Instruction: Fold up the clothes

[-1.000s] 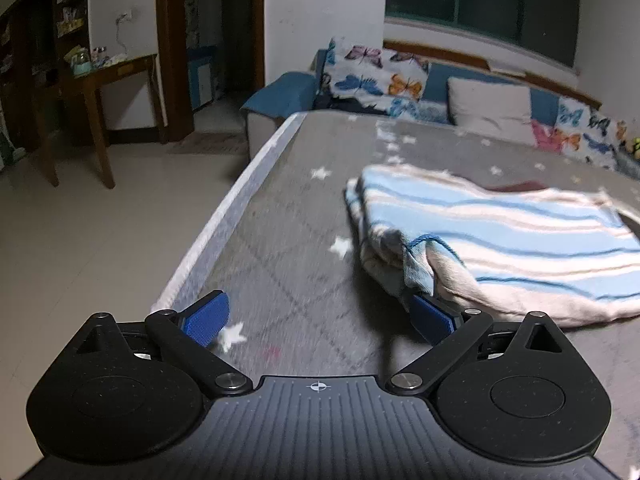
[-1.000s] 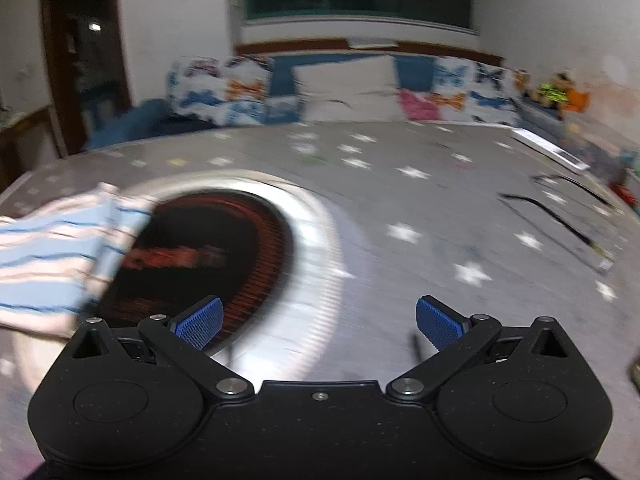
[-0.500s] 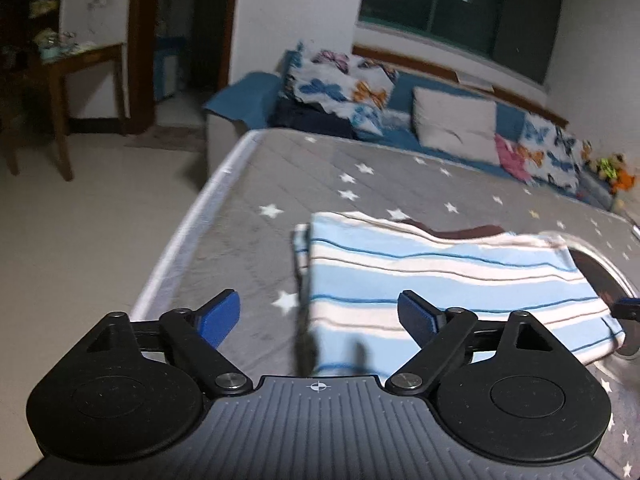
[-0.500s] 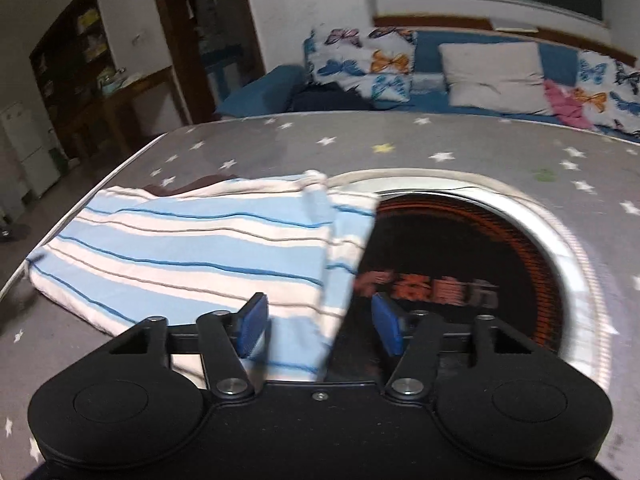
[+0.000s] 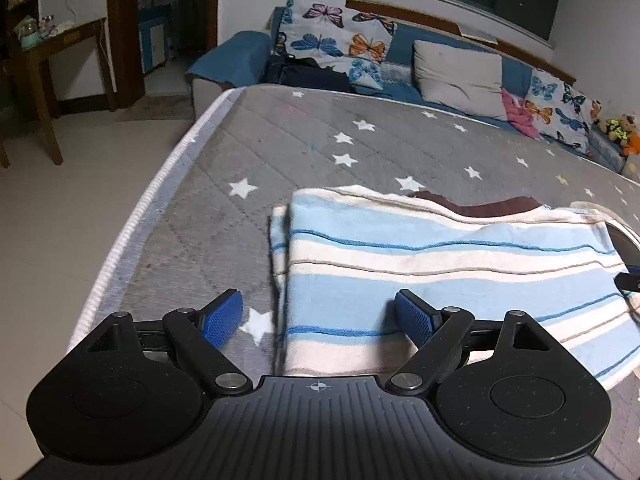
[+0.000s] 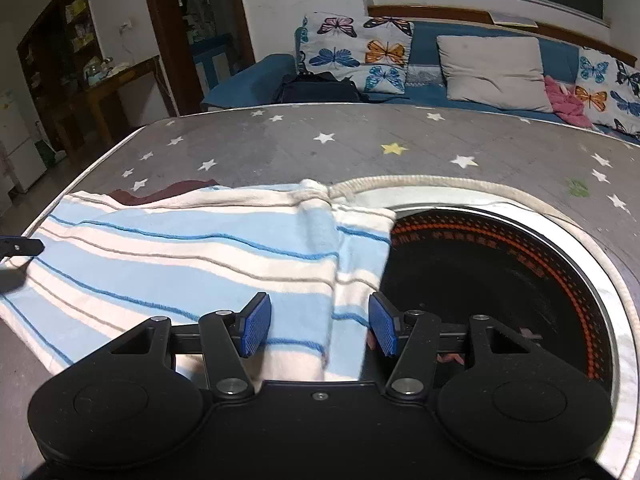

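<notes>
Left claw: jaws wide, holding nothing, set over the near left corner of the garment. Right claw: jaws half open, holding nothing, astride the near right edge. Garment: folded, pale blue and cream stripes, thin blue lines, brown trim at back; flat on grey starred mattress, right end overlapping a black round inset.

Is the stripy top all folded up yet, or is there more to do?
Partly. The striped garment already lies doubled over on the star mattress, layers showing at its left edge. Right now the left tool straddles one end and the right tool the other end, beside the round black mat; neither pinches cloth yet. Left to do: grab both ends and probably fold once more.
</notes>
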`<action>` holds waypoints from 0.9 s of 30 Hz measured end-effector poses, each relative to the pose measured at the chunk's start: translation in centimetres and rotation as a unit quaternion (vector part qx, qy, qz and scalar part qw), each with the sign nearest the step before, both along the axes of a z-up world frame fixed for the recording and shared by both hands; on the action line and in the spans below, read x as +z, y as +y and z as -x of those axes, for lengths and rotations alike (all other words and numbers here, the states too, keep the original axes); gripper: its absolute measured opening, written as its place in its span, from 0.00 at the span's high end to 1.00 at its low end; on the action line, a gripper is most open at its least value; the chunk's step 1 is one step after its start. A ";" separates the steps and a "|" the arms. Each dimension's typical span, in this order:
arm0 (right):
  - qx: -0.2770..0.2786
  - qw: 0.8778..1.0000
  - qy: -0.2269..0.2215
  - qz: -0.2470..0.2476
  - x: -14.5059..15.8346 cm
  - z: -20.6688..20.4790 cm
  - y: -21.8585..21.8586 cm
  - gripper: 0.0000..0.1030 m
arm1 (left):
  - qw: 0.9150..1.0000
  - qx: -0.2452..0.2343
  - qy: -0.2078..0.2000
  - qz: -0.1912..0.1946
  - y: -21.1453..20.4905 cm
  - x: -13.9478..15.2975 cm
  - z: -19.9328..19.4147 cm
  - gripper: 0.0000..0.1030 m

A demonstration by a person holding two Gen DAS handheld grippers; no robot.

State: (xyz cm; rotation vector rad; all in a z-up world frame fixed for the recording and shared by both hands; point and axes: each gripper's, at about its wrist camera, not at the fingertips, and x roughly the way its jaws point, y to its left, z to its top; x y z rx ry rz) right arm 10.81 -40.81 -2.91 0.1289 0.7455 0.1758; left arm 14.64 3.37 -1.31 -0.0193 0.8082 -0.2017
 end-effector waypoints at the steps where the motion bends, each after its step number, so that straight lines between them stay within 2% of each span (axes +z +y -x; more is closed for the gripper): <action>1: 0.002 1.000 -0.001 0.004 -0.2 -0.3 0.3 0.44 | 1.000 0.001 0.004 0.004 0.0 -0.3 -0.1 0.18; 4: 0.016 1.000 -0.006 0.010 -0.2 -0.3 0.8 0.56 | 1.000 -0.001 -0.001 0.002 -0.2 -0.4 -0.2 0.18; 7: 0.024 1.000 -0.011 0.014 -0.1 -0.1 1.2 0.69 | 1.000 -0.009 -0.006 0.004 -0.7 -0.5 -0.2 0.25; 9: 0.024 0.999 -0.015 0.029 0.2 -0.2 1.6 0.80 | 1.000 -0.018 -0.008 0.009 -1.2 -0.4 -0.2 0.47; 10: 0.026 0.999 -0.016 0.034 0.3 -0.2 1.8 0.81 | 1.000 -0.024 -0.007 0.013 -1.5 -0.2 -0.2 0.53; 12: 0.028 0.998 -0.022 0.048 0.7 0.0 2.1 0.85 | 0.999 -0.025 -0.003 0.023 -1.8 0.1 -0.3 0.80; 14: 0.035 0.997 -0.033 0.060 1.5 0.4 2.4 0.86 | 0.999 -0.023 -0.001 0.033 -1.8 0.5 -0.4 0.84; 17: 0.045 0.995 -0.052 0.078 3.1 0.8 3.0 0.86 | 0.998 -0.023 -0.018 0.058 -1.4 2.0 0.2 0.86; 23: 0.068 0.985 -0.098 0.126 7.1 0.6 5.0 0.86 | 0.993 -0.042 -0.079 0.071 -2.4 7.0 1.3 0.87; 27: 0.071 0.978 -0.128 0.145 9.7 -0.8 5.9 0.87 | 0.989 -0.043 -0.121 0.070 -3.4 10.7 0.4 0.87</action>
